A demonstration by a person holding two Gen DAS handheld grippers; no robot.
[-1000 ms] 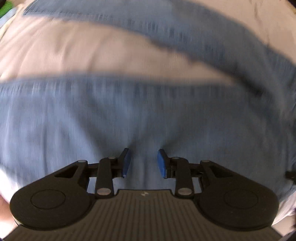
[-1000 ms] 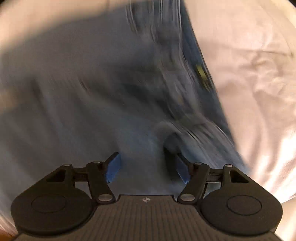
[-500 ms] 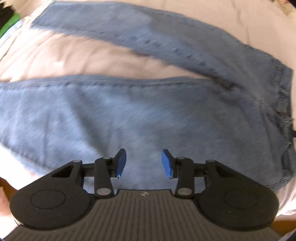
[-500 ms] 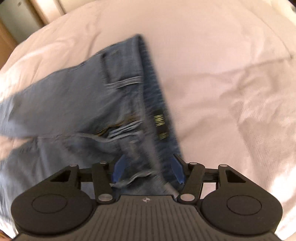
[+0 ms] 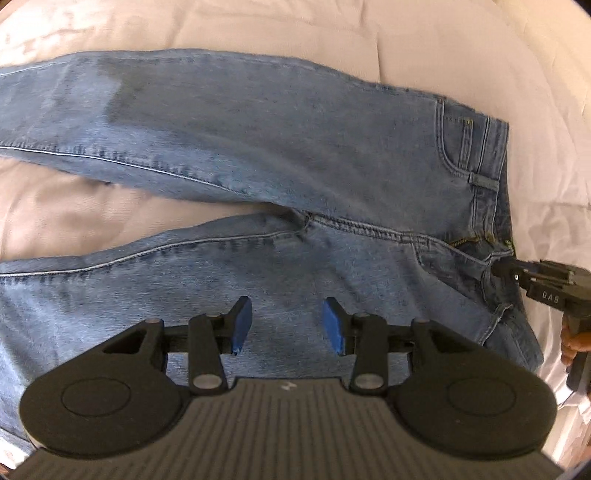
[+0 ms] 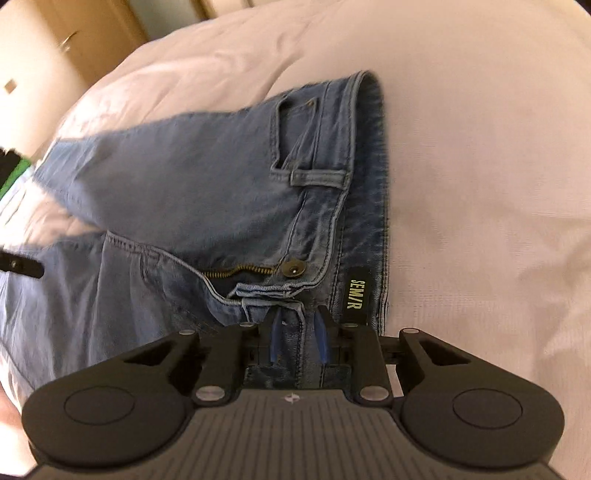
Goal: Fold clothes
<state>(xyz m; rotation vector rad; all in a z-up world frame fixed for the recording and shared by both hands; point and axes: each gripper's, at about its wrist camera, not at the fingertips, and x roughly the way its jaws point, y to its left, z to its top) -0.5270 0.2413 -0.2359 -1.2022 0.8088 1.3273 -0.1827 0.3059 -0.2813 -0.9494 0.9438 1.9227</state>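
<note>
Jeans (image 5: 295, 155) waistband pinched by right gripper (image 6: 297, 338); left gripper (image 5: 287, 325) fingers wide (empty).

Jeans (image 5: 258, 155) lie flat on pale bedding (image 5: 258, 26), legs splayed leftward, waistband at right. Left gripper (image 5: 287, 325) hovers over the near thigh, blue pads apart, nothing between them. Right gripper (image 5: 498, 267) meets the waistband near the zip; its jaws are hidden.

Jeans (image 5: 280, 122) legs cut off at left edge — hems unseen; right gripper (image 6: 297, 334) covers waistband part.
</note>
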